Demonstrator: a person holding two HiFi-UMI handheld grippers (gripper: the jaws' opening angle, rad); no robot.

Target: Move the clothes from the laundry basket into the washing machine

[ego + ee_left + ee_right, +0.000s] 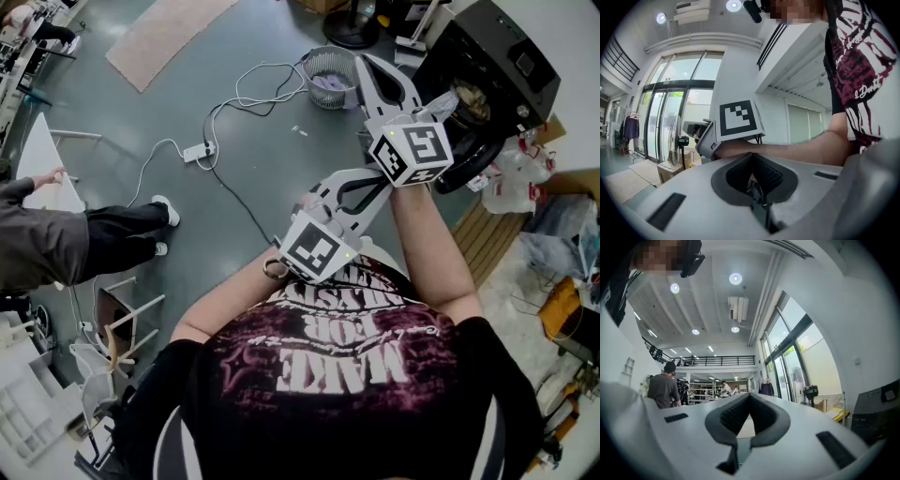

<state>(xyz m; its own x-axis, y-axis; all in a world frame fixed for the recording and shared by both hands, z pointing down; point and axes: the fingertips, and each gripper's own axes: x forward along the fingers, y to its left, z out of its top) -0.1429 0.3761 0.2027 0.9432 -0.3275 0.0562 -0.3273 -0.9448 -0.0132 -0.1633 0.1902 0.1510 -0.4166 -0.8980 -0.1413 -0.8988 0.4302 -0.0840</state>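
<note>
Pressing together with nothing between them, the fingers (769,176) of the left gripper (751,158) have no cloth. The right gripper (749,398) is the same, its fingers (732,416) closed on air. Both tools are raised about level in front of the person's chest, well above the floor.

The clothes (330,84), a pale purple bundle, lie in the basket (309,67) on the floor at the far side. The washer (511,52) stands just right of it with its door (469,164) hanging open.

I'd judge the step in hand to be the reach for the basket, not yet begun. To do it well, spread the fingers wide before going down and come in from above, over the rim. Pinch a thick fold so the whole piece lifts. The right gripper is on the basket and washer side, so it seems the better one to lead. Mind the cable (246,89) lying left of the basket.
</note>
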